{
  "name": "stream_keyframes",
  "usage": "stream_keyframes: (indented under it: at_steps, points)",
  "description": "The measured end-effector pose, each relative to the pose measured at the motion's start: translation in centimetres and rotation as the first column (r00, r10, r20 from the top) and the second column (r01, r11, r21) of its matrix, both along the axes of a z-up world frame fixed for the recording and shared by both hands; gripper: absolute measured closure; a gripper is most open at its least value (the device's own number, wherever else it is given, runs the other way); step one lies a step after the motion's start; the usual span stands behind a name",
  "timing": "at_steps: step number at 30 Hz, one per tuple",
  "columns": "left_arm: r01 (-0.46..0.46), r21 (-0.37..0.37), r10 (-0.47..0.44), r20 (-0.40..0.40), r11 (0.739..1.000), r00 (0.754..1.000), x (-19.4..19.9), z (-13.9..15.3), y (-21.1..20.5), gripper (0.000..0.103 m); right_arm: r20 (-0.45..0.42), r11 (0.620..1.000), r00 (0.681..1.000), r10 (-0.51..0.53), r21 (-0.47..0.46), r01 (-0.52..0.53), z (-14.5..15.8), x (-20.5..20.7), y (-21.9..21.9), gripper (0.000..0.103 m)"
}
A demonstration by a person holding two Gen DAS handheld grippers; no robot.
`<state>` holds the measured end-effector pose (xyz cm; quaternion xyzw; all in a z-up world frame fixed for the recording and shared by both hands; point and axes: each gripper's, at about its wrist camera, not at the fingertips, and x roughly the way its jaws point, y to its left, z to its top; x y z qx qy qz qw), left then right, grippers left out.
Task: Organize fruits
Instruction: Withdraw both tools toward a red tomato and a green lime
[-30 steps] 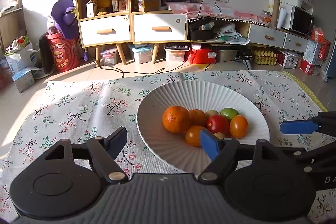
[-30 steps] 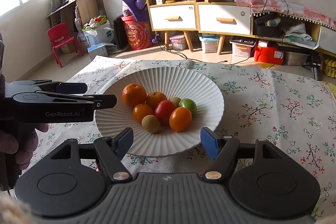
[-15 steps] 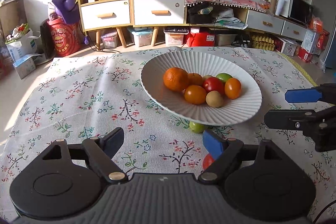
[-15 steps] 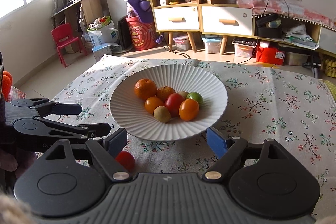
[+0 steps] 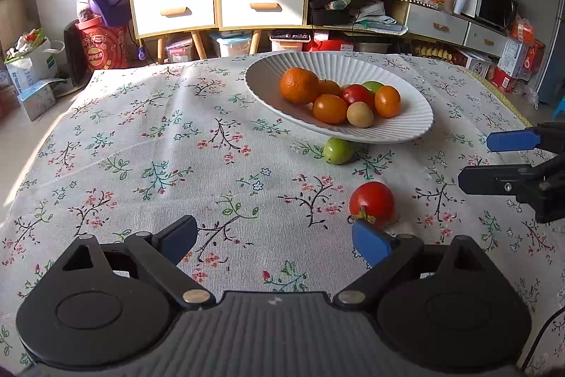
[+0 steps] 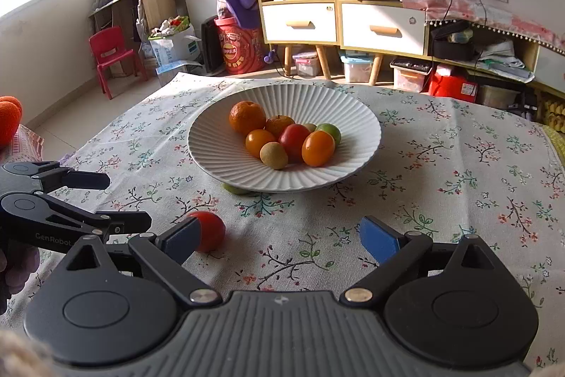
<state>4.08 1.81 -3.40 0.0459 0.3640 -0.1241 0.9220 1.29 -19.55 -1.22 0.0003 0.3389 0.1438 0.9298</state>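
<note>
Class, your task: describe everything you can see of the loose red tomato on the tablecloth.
The red tomato is round, smooth and glossy, with a small dried brownish stem stub facing the left camera. It lies on the flowered tablecloth, outside the white ribbed plate and nearer the cameras than the green fruit by the rim. Only the cloth touches it; the left tool and right tool stand open, gripping nothing.
</note>
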Motion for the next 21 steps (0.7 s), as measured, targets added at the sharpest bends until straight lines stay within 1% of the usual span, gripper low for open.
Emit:
stream_keyframes:
  at_steps: [4, 8, 13, 15, 17, 20, 21]
  points:
    - [0.043, 0.004, -0.043, 0.001, 0.999, 0.999, -0.7, -0.8, -0.8, 0.015, -0.014, 1.000, 1.000, -0.008, -0.018, 0.008, -0.6, -0.2, -0.2, 0.006]
    - [0.069, 0.002, -0.069, 0.007, 0.998, 0.998, -0.7, -1.4, -1.8, 0.015, -0.015, 1.000, 1.000, -0.015, -0.024, 0.014, -0.8, -0.4, -0.2, 0.006]
    - [0.110, -0.017, -0.109, 0.053, 0.994, 0.993, -0.4, -2.0, -3.1, 0.016, -0.006, 1.000, 1.000, -0.016, -0.025, 0.016, -0.8, -0.5, -0.2, 0.005]
    - [0.117, -0.037, -0.115, 0.055, 0.992, 0.992, -0.1, -2.2, -3.3, 0.021, -0.005, 1.000, 1.000, -0.018, -0.026, 0.018, -0.9, -0.4, -0.3, 0.005]
    - [0.118, -0.051, -0.115, 0.057, 0.992, 0.992, 0.2, -2.4, -3.5, 0.031, -0.007, 0.999, 1.000, -0.020, -0.025, 0.020, -0.9, -0.4, -0.4, 0.005]
    - [0.123, -0.072, -0.119, 0.052, 0.990, 0.992, 0.5, -2.6, -3.6, 0.039, -0.007, 0.999, 1.000, -0.024, -0.025, 0.024, -1.0, -0.4, -0.5, 0.005]
    - [0.126, -0.079, -0.123, 0.049, 0.989, 0.991, 0.6, -2.7, -3.7, 0.040, -0.006, 0.999, 1.000, -0.025, -0.025, 0.025, -1.0, -0.4, -0.5, 0.005]
